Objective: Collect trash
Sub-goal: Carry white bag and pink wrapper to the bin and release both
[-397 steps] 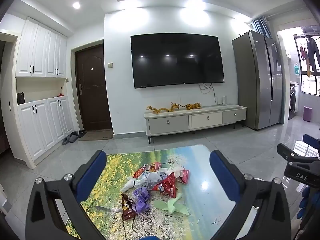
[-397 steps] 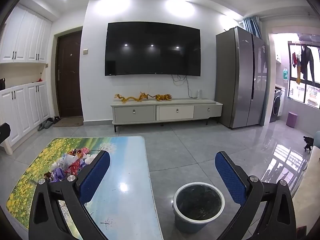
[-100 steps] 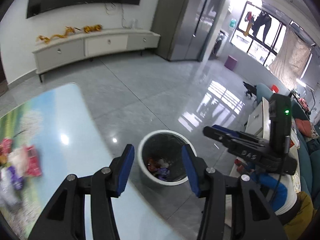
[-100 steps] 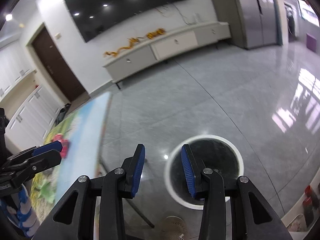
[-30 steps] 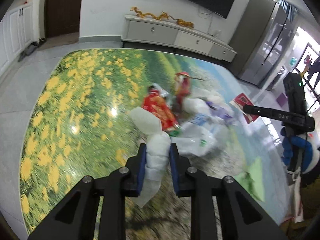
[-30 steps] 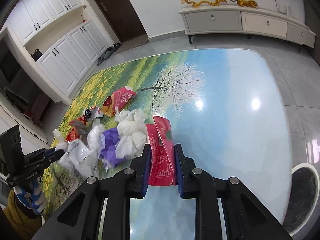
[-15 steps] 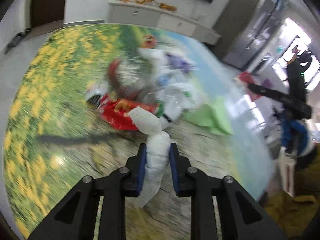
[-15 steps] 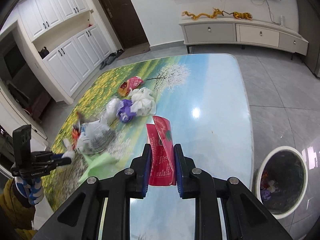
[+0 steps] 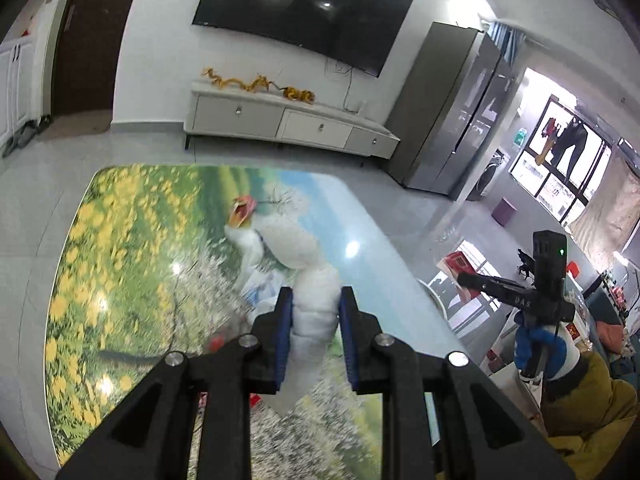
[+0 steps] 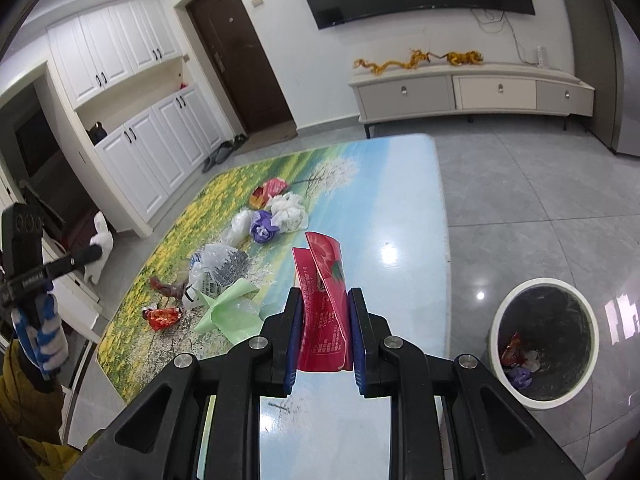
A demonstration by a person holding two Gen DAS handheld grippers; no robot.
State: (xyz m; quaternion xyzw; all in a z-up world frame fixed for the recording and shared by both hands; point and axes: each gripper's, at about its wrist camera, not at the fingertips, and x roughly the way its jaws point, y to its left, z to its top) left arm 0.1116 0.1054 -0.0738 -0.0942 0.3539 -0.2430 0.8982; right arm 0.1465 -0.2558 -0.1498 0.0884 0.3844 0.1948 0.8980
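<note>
While over table (image 10: 408, 216) | right tongs (image 10: 324, 320) clamp red wrapper (image 10: 324, 300) (bin (image 10: 544, 344) beside edge)

Glossy printed table (image 10: 404, 240), shiny red foil wrapper (image 10: 325, 304), crinkly white plastic bag (image 9: 312, 312).

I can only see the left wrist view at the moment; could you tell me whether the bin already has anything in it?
Observer: Yes, the right wrist view shows the trash bin on the floor beside the table, with a few wrappers at its bottom.
Operator: Thanks. What is the right gripper carrying?
Observer: The right gripper is shut on a folded red wrapper.
Operator: And what remains near the table's close edge?
Observer: A light green bag and a small red wrapper lie there.
</note>
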